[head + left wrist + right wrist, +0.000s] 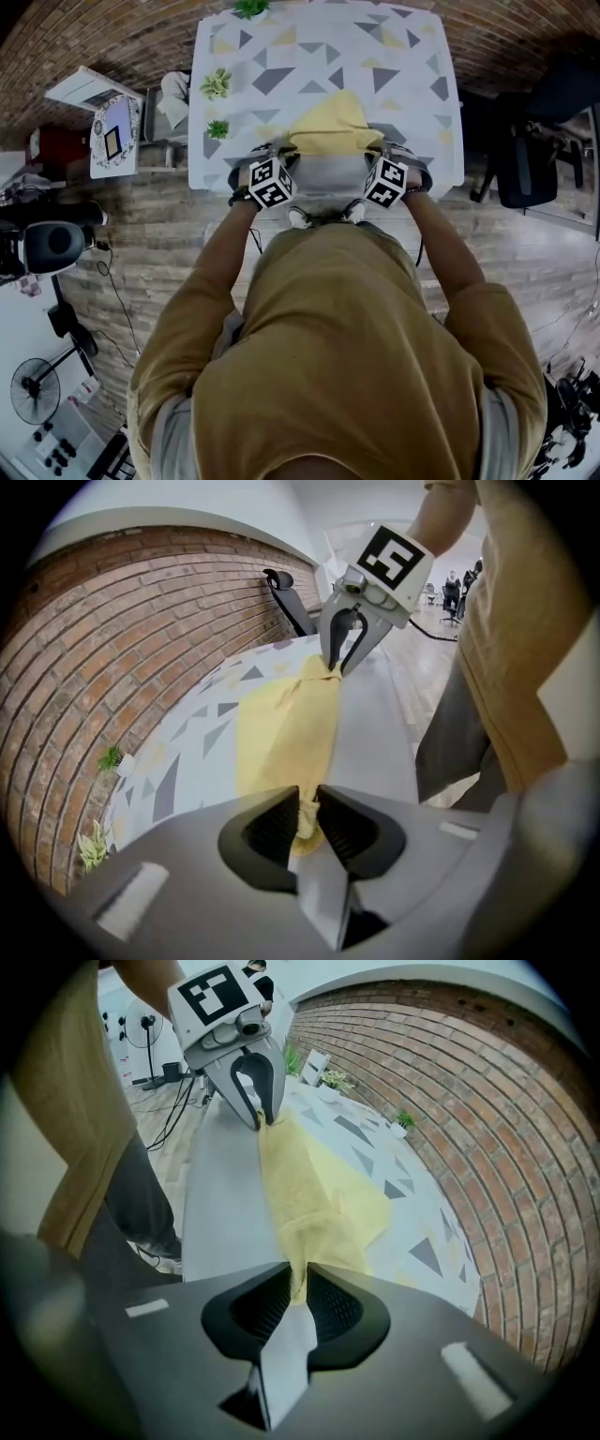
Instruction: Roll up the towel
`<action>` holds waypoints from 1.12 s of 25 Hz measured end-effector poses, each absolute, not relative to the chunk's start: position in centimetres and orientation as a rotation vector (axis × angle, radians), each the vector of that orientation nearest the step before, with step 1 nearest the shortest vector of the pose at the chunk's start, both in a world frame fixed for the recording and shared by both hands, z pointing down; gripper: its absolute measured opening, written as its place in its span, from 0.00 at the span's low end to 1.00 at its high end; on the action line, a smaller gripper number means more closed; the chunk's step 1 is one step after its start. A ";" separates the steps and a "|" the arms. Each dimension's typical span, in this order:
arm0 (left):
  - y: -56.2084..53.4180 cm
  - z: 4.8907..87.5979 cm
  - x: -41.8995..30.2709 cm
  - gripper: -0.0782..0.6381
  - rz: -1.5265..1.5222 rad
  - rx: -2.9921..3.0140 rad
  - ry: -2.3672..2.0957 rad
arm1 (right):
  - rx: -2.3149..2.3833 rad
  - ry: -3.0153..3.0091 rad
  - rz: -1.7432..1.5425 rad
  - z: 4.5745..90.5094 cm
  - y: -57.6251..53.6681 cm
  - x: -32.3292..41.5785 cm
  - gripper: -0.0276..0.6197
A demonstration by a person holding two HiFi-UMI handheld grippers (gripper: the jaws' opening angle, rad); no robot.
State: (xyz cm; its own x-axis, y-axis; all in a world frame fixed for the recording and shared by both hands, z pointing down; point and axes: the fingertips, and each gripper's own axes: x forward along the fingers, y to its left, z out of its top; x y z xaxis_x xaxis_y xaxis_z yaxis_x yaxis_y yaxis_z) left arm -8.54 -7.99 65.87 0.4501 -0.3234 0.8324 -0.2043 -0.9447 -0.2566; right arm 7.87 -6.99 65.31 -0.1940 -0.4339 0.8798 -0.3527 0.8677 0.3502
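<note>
A yellow towel [328, 127] lies near the front edge of the table [281, 56], which has a triangle-patterned cloth. Its near edge is bunched and stretched between the two grippers. My left gripper [307, 803] is shut on the towel's [281, 733] left near corner, with the cloth pinched between the pads. My right gripper [298, 1279] is shut on the right near corner of the towel [309, 1194]. In the head view the left gripper [284, 152] and right gripper [375, 152] sit side by side at the towel's near corners. Each gripper view shows the other gripper [335, 665] [261, 1121] at the far end.
Small potted plants [216, 84] [217, 128] stand along the table's left side, and another plant [250, 7] at the far edge. A bare grey strip [328, 176] runs along the table's front edge. A dark office chair [525, 159] stands to the right and a small side table [112, 131] to the left.
</note>
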 end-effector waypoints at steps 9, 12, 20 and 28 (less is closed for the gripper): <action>-6.0 65.4 -8.5 0.27 -1.508 -2.602 0.501 | 0.583 -1.828 -0.071 64.9 -5.5 7.8 0.12; -5.6 64.9 -8.3 0.26 -1.496 -2.636 0.498 | 0.557 -1.840 -0.058 64.5 -4.7 7.8 0.12; -5.2 62.6 -7.9 0.26 -1.501 -2.780 0.384 | 0.479 -1.919 0.067 62.3 -4.0 7.9 0.12; -5.5 61.3 -7.7 0.26 -1.497 -2.930 0.246 | 0.375 -1.977 0.260 60.9 -4.6 7.6 0.12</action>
State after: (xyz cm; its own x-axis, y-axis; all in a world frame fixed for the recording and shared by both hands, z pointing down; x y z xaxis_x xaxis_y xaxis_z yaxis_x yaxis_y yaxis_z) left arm -7.66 -5.46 61.27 0.5800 -0.0604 0.8124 -0.2031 -0.9765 0.0724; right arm 7.64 -4.62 60.86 -0.3931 -0.1447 0.9080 -0.3748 0.9270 -0.0145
